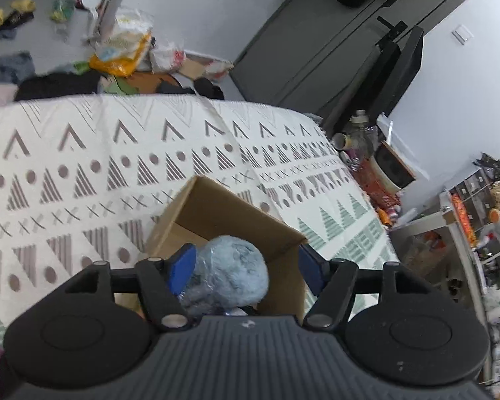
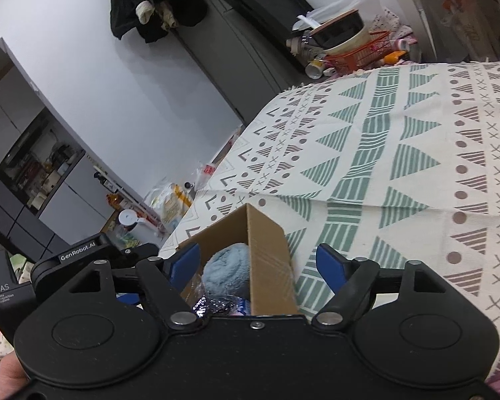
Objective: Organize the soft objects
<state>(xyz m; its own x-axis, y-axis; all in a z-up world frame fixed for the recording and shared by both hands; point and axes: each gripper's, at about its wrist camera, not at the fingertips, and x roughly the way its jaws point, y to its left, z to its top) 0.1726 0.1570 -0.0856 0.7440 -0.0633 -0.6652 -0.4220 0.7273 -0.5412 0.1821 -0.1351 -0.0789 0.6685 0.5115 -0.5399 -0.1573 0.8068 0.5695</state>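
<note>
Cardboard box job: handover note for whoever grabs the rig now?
Left tongs: open, empty, straddling the near right wall of the cardboard box.
Right tongs: open, empty, straddling the box's right wall.
The box sits on the patterned cloth. The fluffy blue toy and some clear wrapped items are already inside.
Left: no other loose soft things show on the cloth in these views; look elsewhere before calling it done.

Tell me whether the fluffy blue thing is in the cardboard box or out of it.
In. The fluffy blue thing sits between the walls of the open cardboard box, seen in both wrist views.
</note>
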